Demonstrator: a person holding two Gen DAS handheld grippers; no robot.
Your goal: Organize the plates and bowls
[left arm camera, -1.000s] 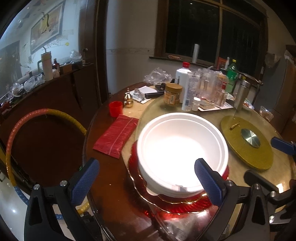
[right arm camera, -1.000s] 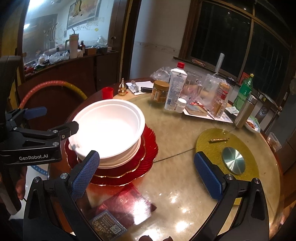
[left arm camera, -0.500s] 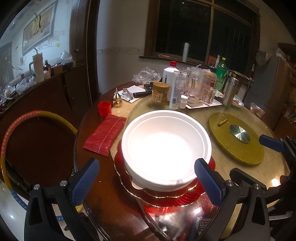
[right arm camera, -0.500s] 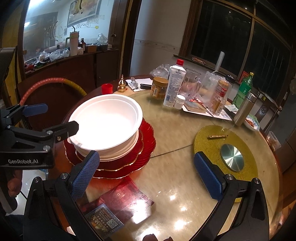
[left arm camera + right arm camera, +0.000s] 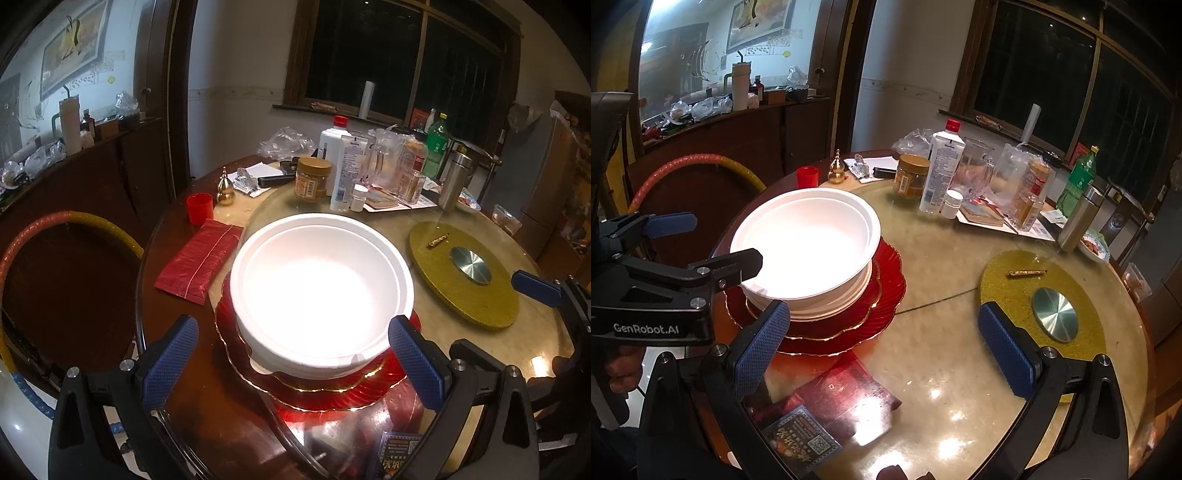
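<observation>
A stack of nested white bowls (image 5: 321, 288) sits on red gold-rimmed plates (image 5: 332, 395) at the near left of the round glass-topped table (image 5: 934, 251). My left gripper (image 5: 291, 362) is open just short of the stack's near rim, its pads apart on either side, holding nothing. In the right wrist view the bowls (image 5: 809, 243) and plates (image 5: 886, 295) lie ahead to the left, and the left gripper (image 5: 713, 242) hovers at their left rim. My right gripper (image 5: 882, 350) is open over bare glass, empty, right of the stack.
A gold turntable disc (image 5: 1034, 295) lies at the right. Bottles, jars and a steel flask (image 5: 1078, 218) crowd the far side. A red cup (image 5: 199, 208) and red packet (image 5: 199, 266) sit left of the stack. A red booklet (image 5: 842, 402) lies under the glass by the near edge.
The left gripper has shifted a little, so the bowl stack now sits more centred between its open fingers. The right gripper has barely moved. The bowls and plates stay put.
</observation>
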